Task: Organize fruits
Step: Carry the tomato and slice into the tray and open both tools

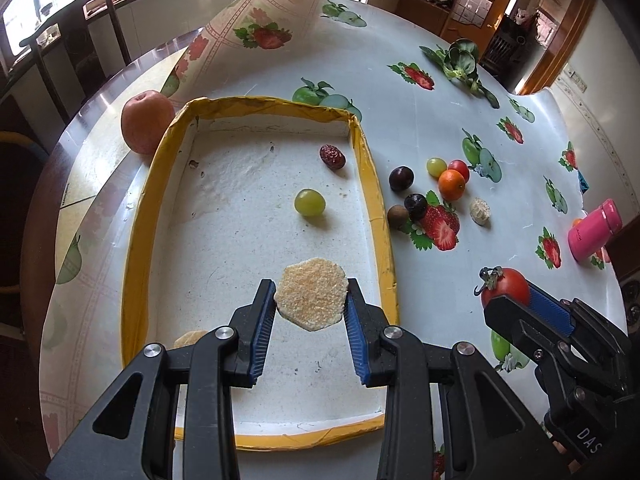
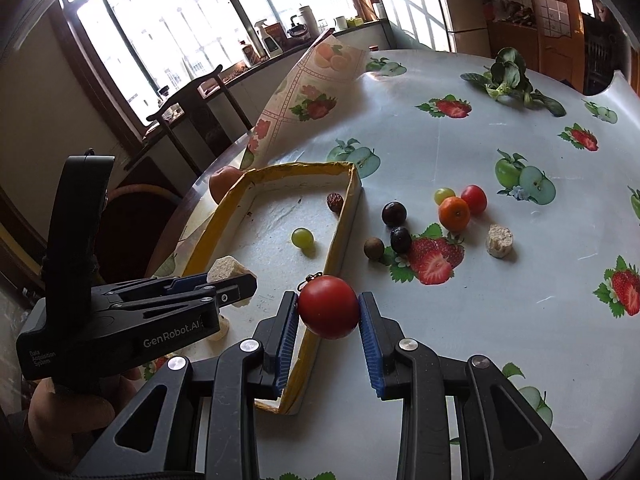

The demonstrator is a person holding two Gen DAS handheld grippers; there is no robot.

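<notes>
My left gripper is shut on a pale round slice and holds it above the yellow-rimmed white tray. The tray holds a green grape, a red date and another pale piece by my left fingers. My right gripper is shut on a red tomato just over the tray's near right rim. Loose fruits lie right of the tray: dark plum, small orange, cherry tomato, green grape, dark berry, brown longan.
A pale chunk lies right of the fruits. An apple sits beyond the tray's far left corner. Leafy greens lie at the far side, a pink bottle on the right. The tablecloth is folded up behind the tray. A chair stands beyond.
</notes>
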